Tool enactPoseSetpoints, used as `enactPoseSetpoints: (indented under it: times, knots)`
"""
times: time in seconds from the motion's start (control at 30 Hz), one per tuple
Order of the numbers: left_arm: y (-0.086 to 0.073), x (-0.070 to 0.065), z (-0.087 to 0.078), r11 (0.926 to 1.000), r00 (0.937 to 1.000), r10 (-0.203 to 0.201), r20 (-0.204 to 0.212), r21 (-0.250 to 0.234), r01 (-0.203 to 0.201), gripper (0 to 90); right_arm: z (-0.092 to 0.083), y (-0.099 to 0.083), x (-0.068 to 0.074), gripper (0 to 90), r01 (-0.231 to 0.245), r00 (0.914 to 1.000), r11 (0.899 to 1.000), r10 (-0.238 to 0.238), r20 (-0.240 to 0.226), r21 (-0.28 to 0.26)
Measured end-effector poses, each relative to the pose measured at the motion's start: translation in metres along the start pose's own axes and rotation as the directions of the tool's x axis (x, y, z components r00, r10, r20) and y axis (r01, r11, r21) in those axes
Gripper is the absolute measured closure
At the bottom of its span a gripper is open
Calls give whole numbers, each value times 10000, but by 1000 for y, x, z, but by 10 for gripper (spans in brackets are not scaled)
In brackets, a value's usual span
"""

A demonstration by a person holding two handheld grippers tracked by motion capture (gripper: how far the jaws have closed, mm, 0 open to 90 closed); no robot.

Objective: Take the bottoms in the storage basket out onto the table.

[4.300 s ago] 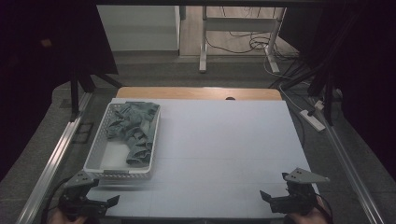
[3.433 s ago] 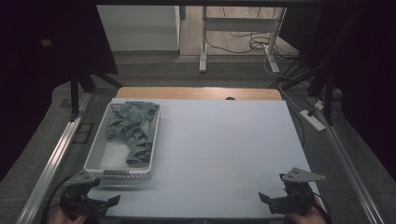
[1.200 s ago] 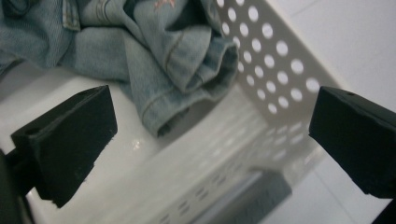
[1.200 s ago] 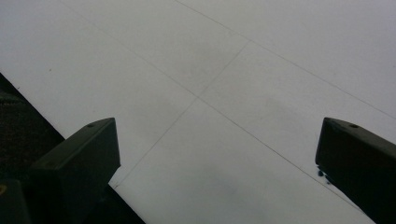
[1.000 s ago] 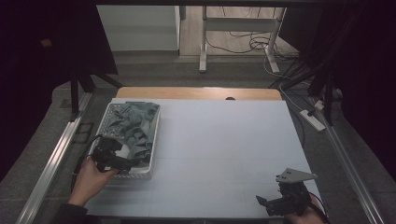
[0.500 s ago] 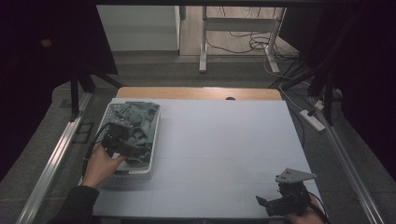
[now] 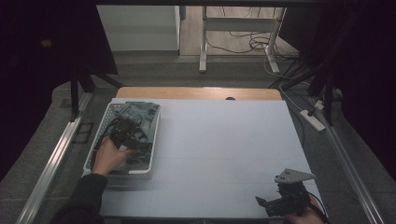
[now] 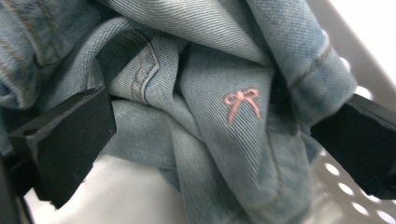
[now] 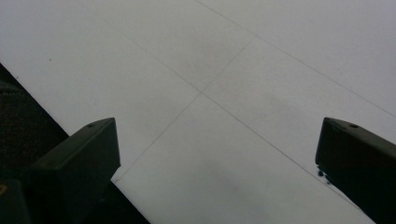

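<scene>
**Tongs open around the jeans, not yet biting**

Left tongs [image 8: 205, 140] sit down inside the white basket [image 7: 154, 140] at the left of the worktop [image 7: 224, 140], with both black jaws spread wide on either side of a bunched fold of blue jeans [image 8: 219, 60]. The fold carries a small pink bow [image 8: 242, 102] stitched on the denim. The cloth lies between the jaws but is not pinched. From the high view the left hand [image 7: 109, 156] reaches in over the basket's near end.

Risks from here, as I judge them:

1. The jaws may close on a single thin layer, so the jeans slide out once lifted, since the heap is crumpled and heavy.
2. The right-hand jaw stands close to the perforated basket wall; it seems near enough to catch the plastic, though the angle makes this hard to confirm. A snag would drag the light basket along.
3. Loose folds may hook the rim and tip the basket.

Right tongs [image 9: 215, 154] hover open over the bare worktop at the near right corner, holding nothing and too far off to steady the basket.
</scene>
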State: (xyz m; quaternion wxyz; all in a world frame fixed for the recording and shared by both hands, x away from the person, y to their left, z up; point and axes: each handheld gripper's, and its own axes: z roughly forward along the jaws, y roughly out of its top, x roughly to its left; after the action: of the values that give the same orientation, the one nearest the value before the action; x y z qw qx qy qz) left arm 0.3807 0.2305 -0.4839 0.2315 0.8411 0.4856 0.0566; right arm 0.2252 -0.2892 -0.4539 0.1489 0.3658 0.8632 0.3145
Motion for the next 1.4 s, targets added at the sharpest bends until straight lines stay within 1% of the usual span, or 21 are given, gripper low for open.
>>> enactPoseSetpoints:
  times: [0.2,0.27,0.3,0.47,0.57,0.63,0.67,0.73,0.77,0.8,0.83,0.87,0.93,1.0,1.03,1.07,1.13,1.17,1.2,1.3,1.4]
  knots:
    - [6,4,14,9989,10000,-26,-21,473,27,0,0,0,0,1,78,10000,10000,-78,-5,44]
    - [7,5,19,9984,9999,-66,101,564,61,0,0,0,0,0,110,9999,9999,-110,-1,61]
    - [8,6,20,9981,9999,-89,86,616,84,0,0,0,0,0,110,9999,9999,-110,-1,61]
    - [10,6,29,9960,9998,-102,-197,884,119,0,1,0,1,0,136,9999,9999,-136,11,79]
    - [10,6,33,9951,9995,-128,-293,971,155,0,1,0,2,1,244,9997,9996,-245,36,150]
    - [8,5,38,9936,9991,-8,-433,1125,56,9,1,0,2,1,256,9997,9996,-257,33,153]
    - [8,4,39,9929,9990,37,-451,1193,17,18,1,0,2,1,247,9997,9996,-247,27,126]
    - [7,6,40,9922,9994,-41,-347,1241,84,36,1,0,2,0,252,9997,9996,-253,24,139]
    - [6,6,39,9921,9995,-146,-285,1238,180,61,1,0,2,1,262,9997,9996,-262,27,139]
    - [6,8,39,9905,9991,-423,-45,1309,425,97,1,0,2,1,281,9996,9995,-281,14,165]
    - [5,8,38,9900,9986,-519,-54,1313,522,145,1,0,2,1,285,9996,9994,-285,13,172]
    - [5,8,36,9895,9984,-554,-95,1330,562,194,1,0,3,1,296,9996,9994,-296,18,180]
    - [5,8,33,9887,9979,-642,-51,1357,643,321,1,0,3,1,317,9995,9993,-318,23,202]
    - [3,10,31,9884,9971,-753,63,1328,738,434,1,1,3,0,326,9995,9992,-327,24,217]
    - [3,10,31,9880,9961,-857,203,1304,824,488,1,1,3,0,335,9994,9992,-336,27,224]
    - [1,11,30,9884,9952,-928,302,1231,884,535,2,0,3,1,341,9994,9992,-342,44,198]
    - [1,11,29,9869,9932,-1106,362,1222,1054,614,2,0,3,0,350,9994,9992,-350,44,196]
    - [1,11,29,9864,9921,-1180,415,1201,1123,635,2,0,3,1,351,9994,9992,-352,48,203]
    - [1,12,29,9865,9929,-1117,411,1253,1058,653,2,0,3,0,356,9994,9992,-357,46,203]
    - [3,10,27,9856,9936,-1082,319,1341,1030,696,2,0,3,1,367,9993,9991,-368,46,194]
    - [4,11,25,9830,9920,-1204,370,1443,1139,714,1,0,3,0,372,9993,9992,-372,35,171]
